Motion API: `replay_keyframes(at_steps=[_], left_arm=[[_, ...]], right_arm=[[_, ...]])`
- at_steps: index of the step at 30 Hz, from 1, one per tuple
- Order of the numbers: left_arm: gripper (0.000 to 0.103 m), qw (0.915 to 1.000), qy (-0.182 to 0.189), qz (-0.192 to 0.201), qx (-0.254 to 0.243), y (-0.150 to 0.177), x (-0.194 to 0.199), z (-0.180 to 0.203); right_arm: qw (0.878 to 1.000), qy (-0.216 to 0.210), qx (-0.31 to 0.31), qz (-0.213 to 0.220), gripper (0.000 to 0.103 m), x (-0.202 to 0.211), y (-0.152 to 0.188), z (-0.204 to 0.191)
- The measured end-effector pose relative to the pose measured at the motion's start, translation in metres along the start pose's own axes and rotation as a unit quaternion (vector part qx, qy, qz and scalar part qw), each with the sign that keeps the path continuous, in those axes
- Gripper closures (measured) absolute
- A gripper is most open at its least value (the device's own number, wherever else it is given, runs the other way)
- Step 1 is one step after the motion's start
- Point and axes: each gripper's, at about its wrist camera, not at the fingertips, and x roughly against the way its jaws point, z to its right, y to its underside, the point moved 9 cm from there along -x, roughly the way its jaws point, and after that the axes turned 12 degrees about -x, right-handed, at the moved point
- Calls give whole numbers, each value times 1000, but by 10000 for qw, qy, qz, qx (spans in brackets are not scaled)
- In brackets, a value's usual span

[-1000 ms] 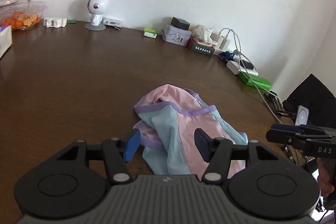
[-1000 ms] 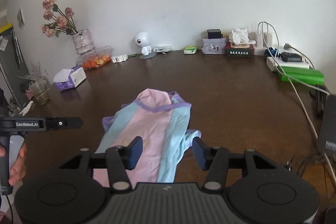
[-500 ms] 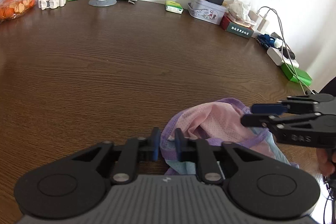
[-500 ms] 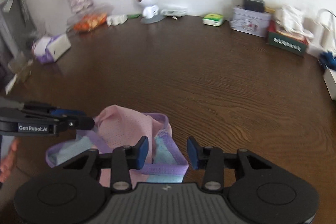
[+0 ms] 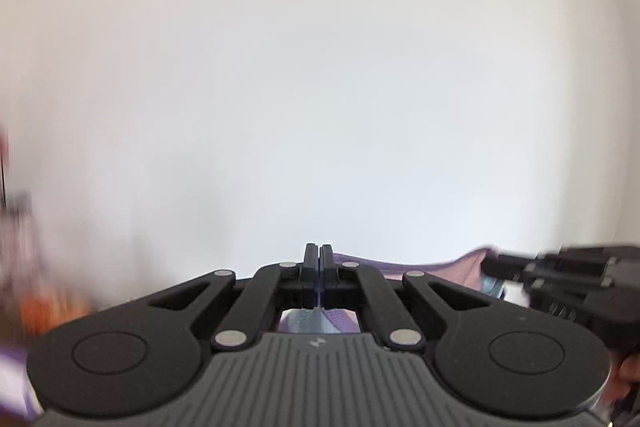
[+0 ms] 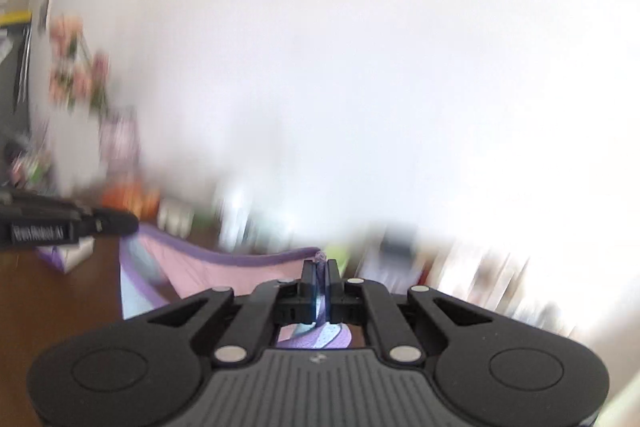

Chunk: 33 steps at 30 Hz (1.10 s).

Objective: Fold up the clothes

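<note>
A pink, light-blue and purple garment (image 6: 224, 275) hangs in the air, stretched between my two grippers by its purple hem. In the right wrist view my right gripper (image 6: 320, 267) is closing its jaws tight on the hem, and cloth shows between the pads. My left gripper (image 6: 120, 223) holds the other end at the left. In the left wrist view my left gripper (image 5: 319, 251) is likewise closing on the garment (image 5: 400, 267), with cloth pinched between its fingers. The right gripper (image 5: 492, 265) appears at the right edge. Both views are blurred.
The brown table (image 6: 60, 307) lies below at the left. A tissue box (image 6: 68, 259), a tub of oranges (image 6: 128, 199) and a vase of pink flowers (image 6: 72, 75) stand at the back left. Blurred small items line the white wall.
Both grippers closed on the garment's hem and lifted it off the table. Both views swung up from the tabletop to the wall.
</note>
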Motion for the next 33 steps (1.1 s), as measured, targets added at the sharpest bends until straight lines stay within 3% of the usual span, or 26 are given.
replay_keyframes(at_steps=[3,6,10,13,15,17,19,20,21,22,23,26,27,29,33], left_arm=[[103,9935,-5,1034,-469,-83,87,22],[103,9878,101,1340,-780,-84,141,45],[103,9922,329,669,-1003,0,159,78],[102,9927,589,-472,-943,123,150,102],[97,9830,937,-1489,-522,221,155,110],[84,9586,1398,-2476,161,311,172,114],[76,9407,1537,-2927,763,354,194,103],[72,9373,1466,-3027,918,362,198,92],[63,9404,1276,-2996,981,359,191,79],[51,9431,1086,-2964,1043,357,184,66],[46,9467,1039,-2873,1023,350,172,60],[44,9546,1193,-2624,758,326,119,63],[44,9533,1416,-2596,610,324,104,72],[44,9451,1912,-2623,390,325,79,96],[48,9232,2253,-3111,-81,354,44,127]], right_arm=[[9935,101,252,1101,101,90,-92,-13],[9849,235,450,1656,100,165,-122,-23],[9902,359,498,1255,100,195,-63,-25],[9994,222,236,124,100,179,53,-16],[9973,96,-21,-730,98,169,143,-9],[9871,-30,-279,-1579,93,162,232,-3],[9725,-525,-772,-2136,88,191,298,-8],[9689,-614,-950,-2203,78,202,312,-7],[9660,-673,-1114,-2235,66,213,323,-6],[9662,-644,-1168,-2205,63,216,323,-3],[9670,-600,-1203,-2163,62,218,321,0],[9721,-102,-1192,-2019,60,187,303,19],[9713,104,-1202,-2048,60,173,301,30],[9678,160,-1196,-2209,60,148,304,34],[9626,87,-1080,-2482,62,115,319,25]])
